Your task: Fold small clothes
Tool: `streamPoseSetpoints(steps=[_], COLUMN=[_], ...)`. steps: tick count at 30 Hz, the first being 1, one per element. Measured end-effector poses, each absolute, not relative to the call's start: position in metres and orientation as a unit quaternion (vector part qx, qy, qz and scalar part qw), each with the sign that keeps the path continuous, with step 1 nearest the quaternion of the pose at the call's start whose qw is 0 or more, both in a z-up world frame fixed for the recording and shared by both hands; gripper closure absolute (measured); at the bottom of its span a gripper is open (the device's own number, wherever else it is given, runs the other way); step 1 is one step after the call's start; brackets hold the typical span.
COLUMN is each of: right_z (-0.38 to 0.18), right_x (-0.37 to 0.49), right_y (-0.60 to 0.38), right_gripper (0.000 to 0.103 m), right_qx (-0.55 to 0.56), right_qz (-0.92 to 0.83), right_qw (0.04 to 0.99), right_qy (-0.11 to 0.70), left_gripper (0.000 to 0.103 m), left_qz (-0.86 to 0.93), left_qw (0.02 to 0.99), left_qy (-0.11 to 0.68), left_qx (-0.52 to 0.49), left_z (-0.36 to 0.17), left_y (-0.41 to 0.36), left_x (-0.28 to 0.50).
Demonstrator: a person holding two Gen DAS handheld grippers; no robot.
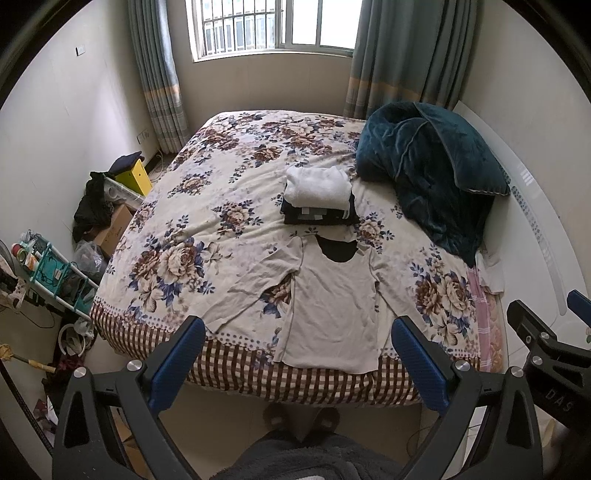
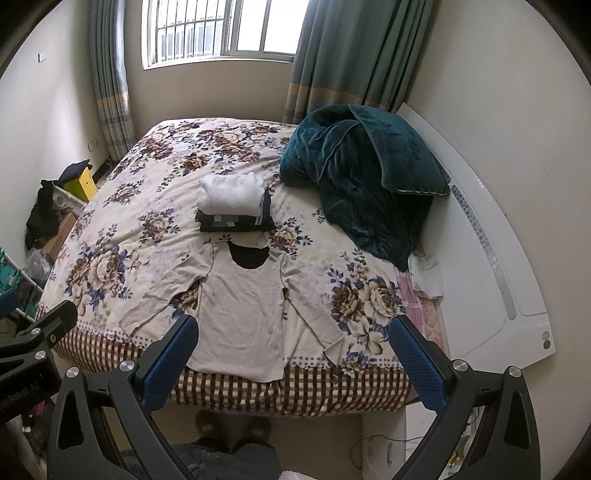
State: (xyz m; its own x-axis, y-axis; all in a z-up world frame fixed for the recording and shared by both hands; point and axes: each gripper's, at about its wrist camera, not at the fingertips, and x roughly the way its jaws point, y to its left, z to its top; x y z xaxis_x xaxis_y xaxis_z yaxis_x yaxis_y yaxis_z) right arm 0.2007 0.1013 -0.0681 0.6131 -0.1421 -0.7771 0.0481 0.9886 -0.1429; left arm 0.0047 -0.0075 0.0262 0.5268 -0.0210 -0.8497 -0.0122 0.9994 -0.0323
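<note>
1. A beige long-sleeved shirt (image 1: 332,295) lies flat at the near edge of the bed (image 1: 229,177), sleeves spread.
2. Folded clothes (image 1: 317,195) are stacked just beyond it.
3. The left gripper (image 1: 295,358) and right gripper (image 2: 293,356) hover released and empty.
4. Judged next: grasp a sleeve and fold it inward.

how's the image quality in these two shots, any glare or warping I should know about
Left wrist view: the window is blown out white, and fisheye bends the walls. Right wrist view: the same bright window; the beige shirt stays sharp and evenly lit, and the headboard curves strongly.
</note>
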Motion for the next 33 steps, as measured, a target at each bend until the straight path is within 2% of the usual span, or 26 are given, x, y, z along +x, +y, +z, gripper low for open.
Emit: streamPoseSetpoints(steps=[33], right_z=[-0.059], right_x=[0.206], right_y=[0.107], right_gripper=[0.0], right_qx=[-0.053], right_qz=[-0.051], right_qw=[0.9], right_qy=[0.431], left_gripper=[0.0], left_qz=[0.002], left_qw=[0.877], left_qy=[0.481], left_qx=[-0.017], left_z=[0.039], left_y=[-0.012], left_x=[0.019])
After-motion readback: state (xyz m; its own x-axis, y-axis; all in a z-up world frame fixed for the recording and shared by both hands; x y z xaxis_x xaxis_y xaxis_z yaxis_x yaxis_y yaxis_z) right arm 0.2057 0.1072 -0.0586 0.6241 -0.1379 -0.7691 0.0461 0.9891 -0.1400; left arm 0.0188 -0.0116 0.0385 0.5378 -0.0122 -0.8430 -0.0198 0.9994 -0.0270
